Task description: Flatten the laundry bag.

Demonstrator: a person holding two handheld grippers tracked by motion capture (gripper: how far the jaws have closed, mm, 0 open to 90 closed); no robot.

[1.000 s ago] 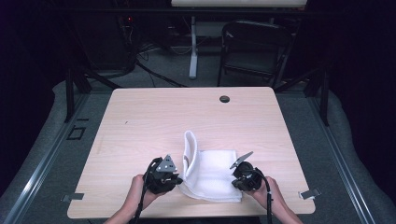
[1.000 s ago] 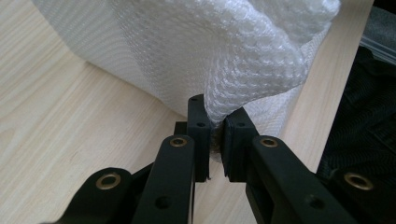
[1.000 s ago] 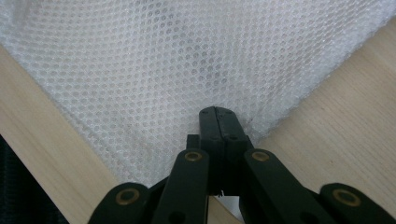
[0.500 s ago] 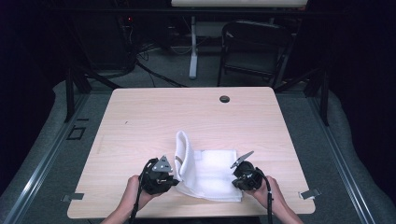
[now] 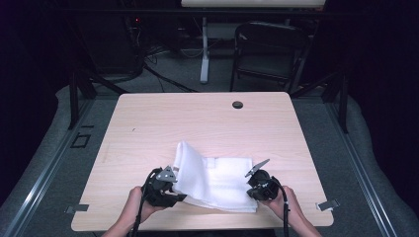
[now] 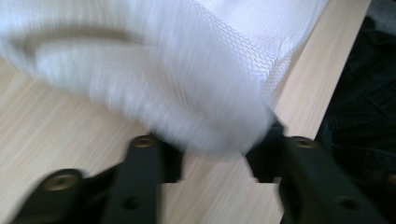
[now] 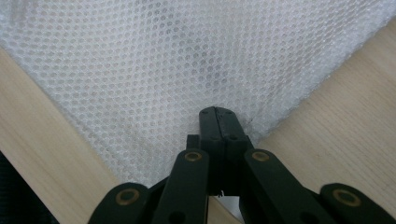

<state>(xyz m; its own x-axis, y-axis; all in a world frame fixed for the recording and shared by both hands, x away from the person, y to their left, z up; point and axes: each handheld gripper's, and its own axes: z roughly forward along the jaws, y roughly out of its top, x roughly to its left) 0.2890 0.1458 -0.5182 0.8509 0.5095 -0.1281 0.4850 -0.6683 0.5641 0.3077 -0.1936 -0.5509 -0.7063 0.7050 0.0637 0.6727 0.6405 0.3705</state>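
The soft, floppy white cloth lies near the tabletop's front edge, the right tool pinching its corner, the left tool just letting go.

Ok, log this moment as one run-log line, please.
left gripper: jaws just opening, white towel edge between them | right gripper: shut on towel corner | wooden table

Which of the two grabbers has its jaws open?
The left gripper: its jaws stand apart, just opened, with the white towel slipping out between them. The right gripper has its jaws pressed together on the towel's corner.
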